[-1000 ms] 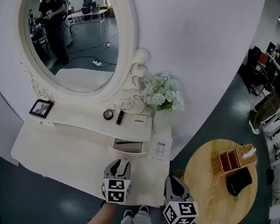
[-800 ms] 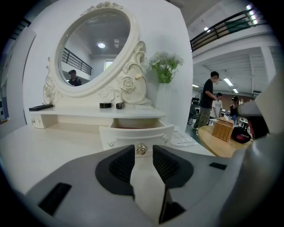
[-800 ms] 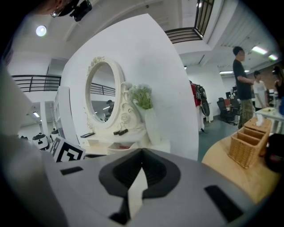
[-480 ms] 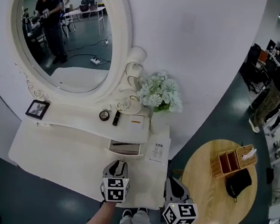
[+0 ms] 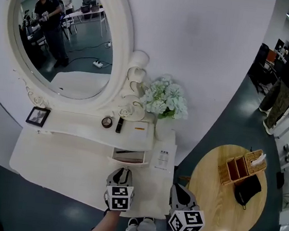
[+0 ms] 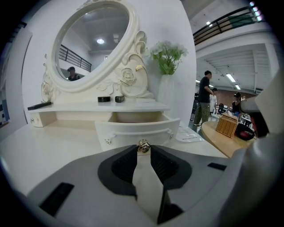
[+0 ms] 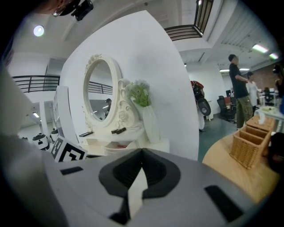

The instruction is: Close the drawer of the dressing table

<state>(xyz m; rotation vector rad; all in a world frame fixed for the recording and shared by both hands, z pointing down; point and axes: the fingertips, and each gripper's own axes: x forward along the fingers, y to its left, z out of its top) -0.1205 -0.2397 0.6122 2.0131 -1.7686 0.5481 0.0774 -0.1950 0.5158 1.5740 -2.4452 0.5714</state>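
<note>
Standing open beneath the raised shelf [image 5: 81,125] of the white dressing table [image 5: 61,165], the shallow white curved-front drawer [image 5: 128,156] is seen with its long axis running side to side along the worktop and its front turned toward the person. The left gripper [image 5: 122,171] is held just before that front, its fingers closing with a small brass knob [image 6: 143,146] between their tips. The right gripper [image 5: 179,187] is held by the worktop's right front corner, fingers together.
</note>
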